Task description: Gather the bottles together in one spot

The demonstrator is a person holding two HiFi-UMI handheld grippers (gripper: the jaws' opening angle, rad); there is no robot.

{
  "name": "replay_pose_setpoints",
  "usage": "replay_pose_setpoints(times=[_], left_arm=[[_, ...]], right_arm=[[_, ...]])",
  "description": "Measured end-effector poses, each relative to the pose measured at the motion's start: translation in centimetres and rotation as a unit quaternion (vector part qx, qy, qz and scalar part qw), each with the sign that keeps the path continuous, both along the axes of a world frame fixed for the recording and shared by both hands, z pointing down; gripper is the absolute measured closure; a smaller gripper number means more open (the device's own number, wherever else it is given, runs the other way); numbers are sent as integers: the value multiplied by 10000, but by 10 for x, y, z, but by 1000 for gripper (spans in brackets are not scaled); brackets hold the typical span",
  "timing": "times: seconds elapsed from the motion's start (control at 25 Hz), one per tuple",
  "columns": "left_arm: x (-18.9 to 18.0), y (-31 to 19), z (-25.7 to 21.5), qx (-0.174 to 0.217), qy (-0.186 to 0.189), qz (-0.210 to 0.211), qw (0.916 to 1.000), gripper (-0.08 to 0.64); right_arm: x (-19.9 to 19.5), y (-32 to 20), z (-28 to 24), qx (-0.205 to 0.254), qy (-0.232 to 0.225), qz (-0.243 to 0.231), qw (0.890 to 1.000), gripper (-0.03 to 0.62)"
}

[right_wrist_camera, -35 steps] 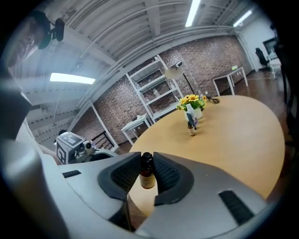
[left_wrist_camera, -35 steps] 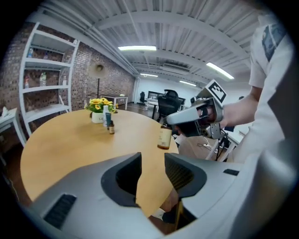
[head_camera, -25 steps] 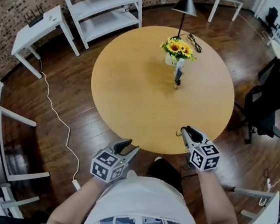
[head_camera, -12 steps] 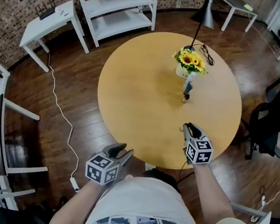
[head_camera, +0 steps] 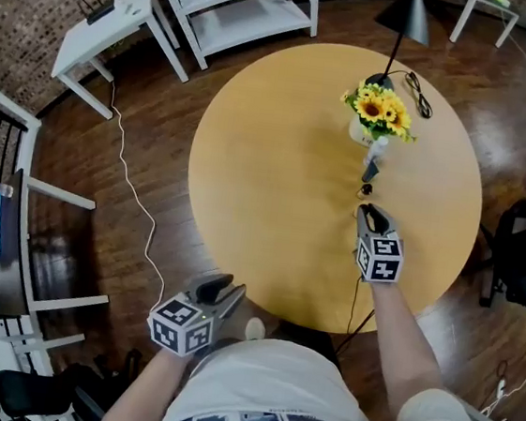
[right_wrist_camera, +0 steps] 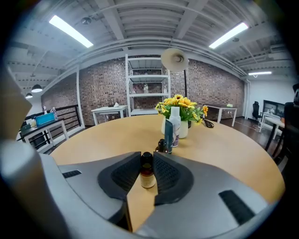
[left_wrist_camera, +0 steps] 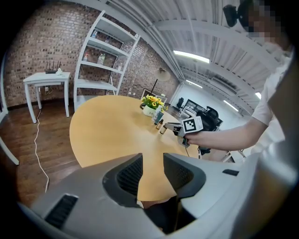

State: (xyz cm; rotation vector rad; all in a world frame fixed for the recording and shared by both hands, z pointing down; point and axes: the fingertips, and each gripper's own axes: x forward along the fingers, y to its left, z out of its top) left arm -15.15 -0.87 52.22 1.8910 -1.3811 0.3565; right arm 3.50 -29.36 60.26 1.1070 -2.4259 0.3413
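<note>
One brown bottle [right_wrist_camera: 147,175]: clamped in right gripper [head_camera: 370,213]
Tall bottle [right_wrist_camera: 175,119], small bottle [right_wrist_camera: 161,146]: by flowers [right_wrist_camera: 180,103], far right of table [head_camera: 266,186]
Left gripper [left_wrist_camera: 152,164]: jaws apart, empty, just been closing

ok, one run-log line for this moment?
right gripper: shut on small amber black-capped bottle, at round wooden table near second amber bottle, white spray bottle | left gripper: jaws just narrowed, nothing between, off table edge

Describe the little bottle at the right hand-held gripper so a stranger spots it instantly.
Find the round wooden table and its sunflower vase. In front of the vase, the small black-capped amber bottle is the only one clamped in the jaws of the right hand-held gripper.
</note>
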Motion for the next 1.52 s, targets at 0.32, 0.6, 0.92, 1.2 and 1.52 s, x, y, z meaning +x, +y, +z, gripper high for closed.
replay_pose_setpoints(times=[0.32, 0.6, 0.92, 1.2, 1.52], left_arm=[[0, -6, 5, -108, -16, -220, 9997, 414], [2, -11, 1, -70, 2, -126, 9999, 414], [5, -12, -4, 93, -45, 175, 9998, 414], [5, 4, -10, 364, -95, 571, 9977, 411], [18, 48, -18, 606, 318, 1119, 9914, 411]], right_arm=[[-5, -8, 13, 274, 132, -151, 9994, 494], [-5, -6, 13, 218, 10, -105, 9997, 485], [5, 6, -10, 373, -44, -7, 9993, 387], [41, 83, -53, 429, -11, 287, 9987, 386], [61, 236, -106, 329, -37, 446, 9985, 385]])
